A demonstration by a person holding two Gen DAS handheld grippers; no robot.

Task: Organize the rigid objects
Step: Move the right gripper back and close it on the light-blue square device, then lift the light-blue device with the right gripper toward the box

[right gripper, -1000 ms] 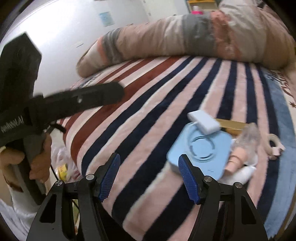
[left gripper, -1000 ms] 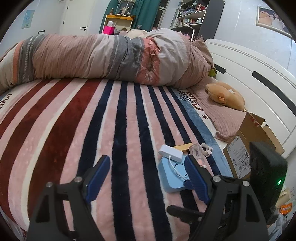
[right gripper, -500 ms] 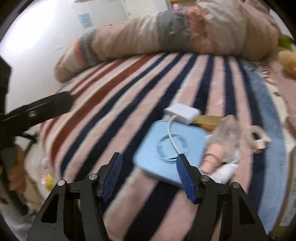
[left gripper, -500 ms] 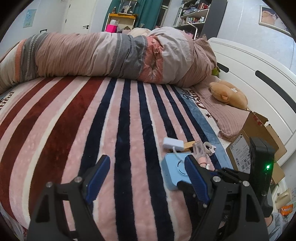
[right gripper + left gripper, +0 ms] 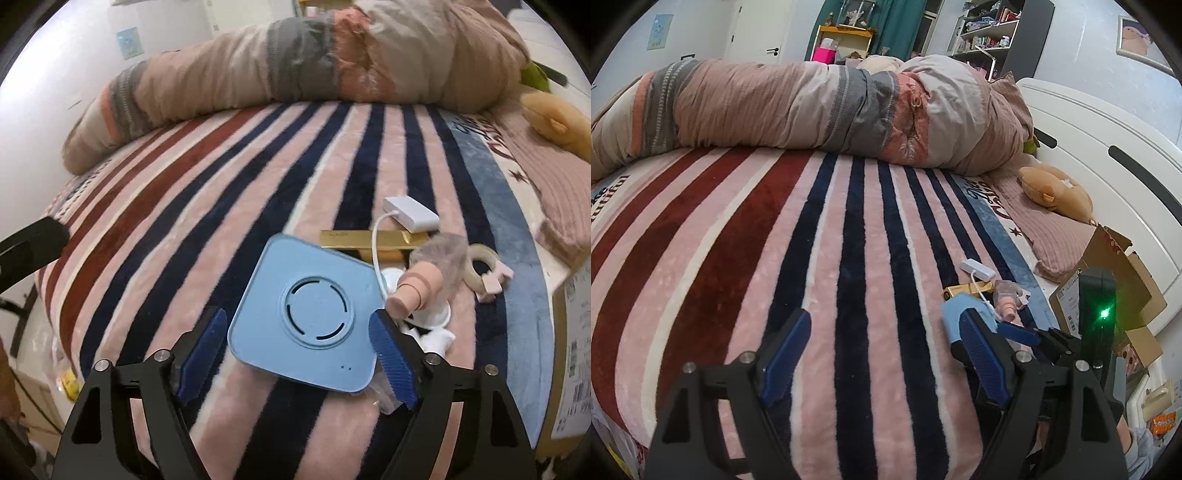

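A flat light-blue square device lies on the striped blanket, between the fingers of my open right gripper, which straddles it without touching. Behind it lie a gold bar-shaped box, a white adapter with cable, a pink bottle in clear wrap, a white round piece and a wooden ring teether. My left gripper is open and empty over bare blanket; the blue device and the right gripper show at its right.
A rolled duvet lies across the far side of the bed. A plush toy rests near the white headboard. An open cardboard box stands at the right bed edge. The bed's near edge drops off below both grippers.
My right gripper has moved forward and down so the blue device now lies between its open fingers. My left gripper has drifted slightly back and left.
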